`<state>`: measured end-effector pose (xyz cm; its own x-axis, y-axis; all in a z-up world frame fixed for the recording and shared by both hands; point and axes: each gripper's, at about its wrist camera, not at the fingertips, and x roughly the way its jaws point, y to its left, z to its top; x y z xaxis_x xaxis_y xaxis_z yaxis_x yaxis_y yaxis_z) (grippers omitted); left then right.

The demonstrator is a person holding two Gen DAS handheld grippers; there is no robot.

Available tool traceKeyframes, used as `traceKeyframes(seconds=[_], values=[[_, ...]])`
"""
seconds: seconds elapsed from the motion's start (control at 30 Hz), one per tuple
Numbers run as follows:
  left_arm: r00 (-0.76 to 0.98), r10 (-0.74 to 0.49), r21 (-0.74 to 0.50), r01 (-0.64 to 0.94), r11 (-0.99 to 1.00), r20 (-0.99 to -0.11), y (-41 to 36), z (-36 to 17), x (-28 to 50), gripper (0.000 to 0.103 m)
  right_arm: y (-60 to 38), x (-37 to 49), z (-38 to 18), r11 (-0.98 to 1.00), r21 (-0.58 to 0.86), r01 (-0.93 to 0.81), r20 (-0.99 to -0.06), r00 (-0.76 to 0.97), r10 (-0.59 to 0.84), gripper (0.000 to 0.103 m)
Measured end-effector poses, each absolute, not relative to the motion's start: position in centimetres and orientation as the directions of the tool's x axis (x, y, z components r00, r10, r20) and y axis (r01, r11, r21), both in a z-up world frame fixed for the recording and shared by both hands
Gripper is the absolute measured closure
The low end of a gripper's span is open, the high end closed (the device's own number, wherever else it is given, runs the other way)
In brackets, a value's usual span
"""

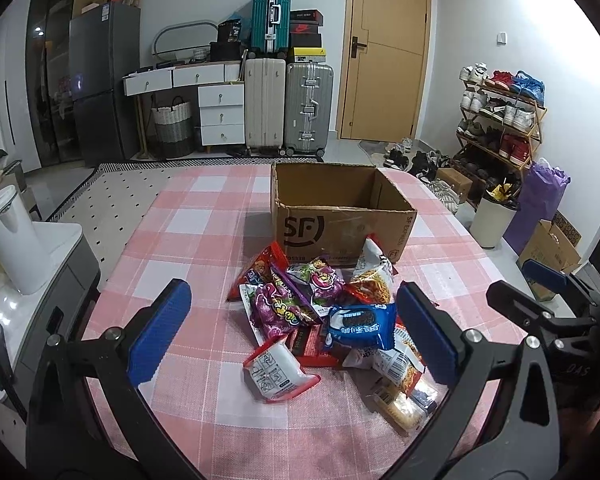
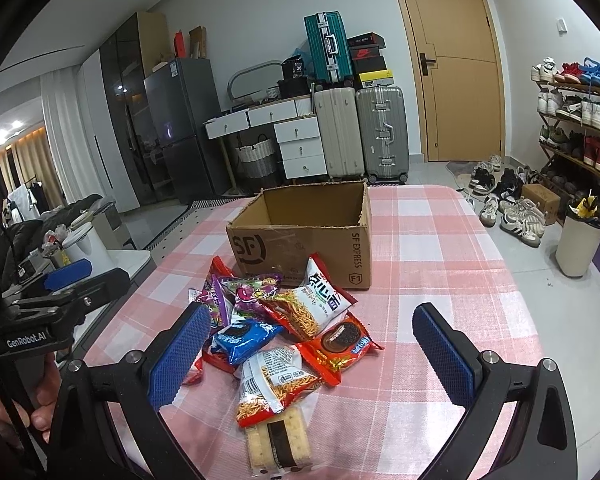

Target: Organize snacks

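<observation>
1. A table under a pink-and-white checked cloth [image 1: 204, 240] [image 2: 440, 240] carries everything the task concerns.
2. An open brown cardboard box printed "SF Express" [image 1: 340, 224] [image 2: 300, 248] stands upright toward the far side of the table; no snack shows inside from these angles.
3. A heap of snack packets [image 1: 320, 312] [image 2: 276, 332] lies on the cloth just in front of the box, the farthest ones touching or nearly touching its front wall.
4. The left gripper [image 1: 292, 332] hovers over the near-left part of the heap, its blue-padded jaws wide apart and holding nothing.
5. The right gripper [image 2: 312, 352] hangs over the near-right part of the heap, jaws likewise spread wide with nothing between them.
6. A blue cream-sandwich-cookie packet [image 1: 360, 326] [image 2: 244, 338] rests on top near the heap's middle.
7. A red-and-white noodle-snack bag [image 1: 278, 372] lies at the near-left edge.
8. A clear-wrapped pale cracker sandwich [image 2: 278, 444] lies nearest the right camera.
</observation>
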<state>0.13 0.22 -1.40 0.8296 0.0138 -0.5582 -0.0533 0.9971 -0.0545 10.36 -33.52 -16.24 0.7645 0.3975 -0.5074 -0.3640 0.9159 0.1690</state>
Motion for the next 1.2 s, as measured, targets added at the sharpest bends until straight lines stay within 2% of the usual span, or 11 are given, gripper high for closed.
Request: traceKeyframes(seconds=[0.83, 1.2], values=[[0.830, 0.036, -0.040, -0.070, 0.997, -0.556, 0.0, -1.4, -0.1, 0.001, -33.1, 10.3, -16.4, 0.921, 0.160, -0.356, -0.500, 0.775, 0.387, 0.000], [0.830, 0.026, -0.051, -0.065, 0.997, -0.558, -0.1, -1.7, -0.1, 0.001, -33.3, 10.2, -17.4, 0.893, 0.193, -0.407, -0.514, 0.733, 0.445, 0.000]])
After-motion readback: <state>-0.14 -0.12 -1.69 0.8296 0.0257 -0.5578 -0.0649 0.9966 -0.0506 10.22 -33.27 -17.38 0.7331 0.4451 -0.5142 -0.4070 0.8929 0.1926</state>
